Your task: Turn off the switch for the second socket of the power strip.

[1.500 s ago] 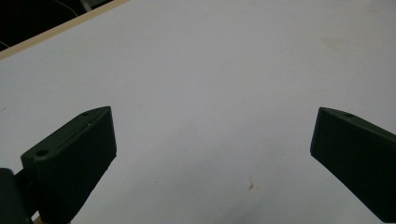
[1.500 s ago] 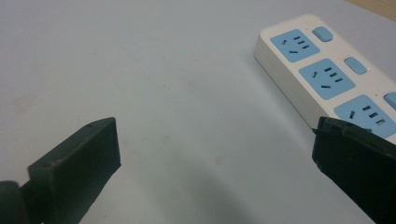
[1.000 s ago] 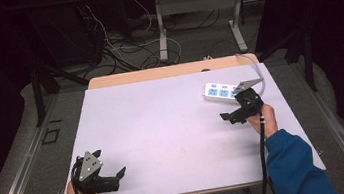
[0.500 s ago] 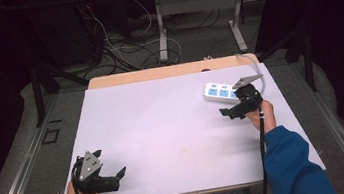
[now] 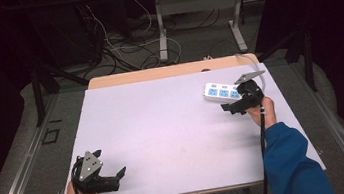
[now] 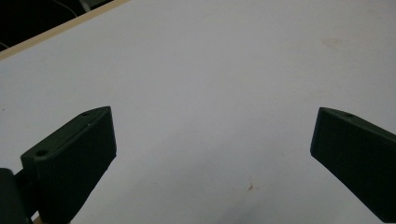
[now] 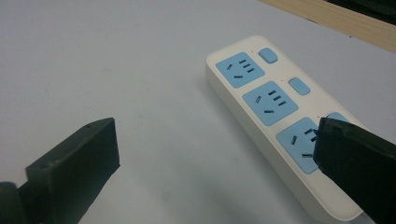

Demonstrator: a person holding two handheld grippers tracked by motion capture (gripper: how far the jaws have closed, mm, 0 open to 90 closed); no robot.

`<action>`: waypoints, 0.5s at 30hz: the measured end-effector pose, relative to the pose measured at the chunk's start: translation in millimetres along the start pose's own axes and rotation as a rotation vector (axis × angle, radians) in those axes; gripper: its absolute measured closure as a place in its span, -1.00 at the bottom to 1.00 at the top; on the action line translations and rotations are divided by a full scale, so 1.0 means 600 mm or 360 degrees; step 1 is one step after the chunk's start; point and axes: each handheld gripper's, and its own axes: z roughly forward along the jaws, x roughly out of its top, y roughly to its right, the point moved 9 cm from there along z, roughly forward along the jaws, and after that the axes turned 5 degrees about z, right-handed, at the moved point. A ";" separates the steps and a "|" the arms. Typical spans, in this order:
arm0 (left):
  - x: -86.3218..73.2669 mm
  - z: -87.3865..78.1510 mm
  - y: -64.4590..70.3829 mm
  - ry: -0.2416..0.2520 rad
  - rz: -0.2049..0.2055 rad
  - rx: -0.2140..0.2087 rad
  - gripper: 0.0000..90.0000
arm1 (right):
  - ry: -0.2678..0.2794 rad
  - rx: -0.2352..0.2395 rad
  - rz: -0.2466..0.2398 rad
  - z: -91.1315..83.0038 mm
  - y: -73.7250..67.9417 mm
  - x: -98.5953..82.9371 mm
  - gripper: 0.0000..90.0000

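White power strip [image 5: 222, 93] [image 7: 280, 116] lying flat on counter [image 5: 174, 127] near far right corner, face up, showing three blue sockets in row, small blue switches beside them, long axis running slightly diagonal.

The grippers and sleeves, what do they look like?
Both grippers, left and right, are black with two blocky wedge jaws. Each carries a grey three-cornered plate on top and trails a black cable. The person wears blue sleeves.
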 end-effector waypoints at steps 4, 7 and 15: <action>0.000 0.000 0.000 -0.0001 0.0000 -0.0001 -0.99 | -0.0005 -0.0010 0.0038 0.006 0.008 0.002 -1.00; 0.000 0.000 0.000 0.0000 0.0000 -0.0001 -0.99 | -0.0010 -0.0016 0.0044 0.012 0.014 0.001 -1.00; 0.000 0.001 0.002 -0.0003 -0.0009 -0.0009 -0.99 | -0.0006 -0.0030 0.0077 0.018 0.027 0.006 -1.00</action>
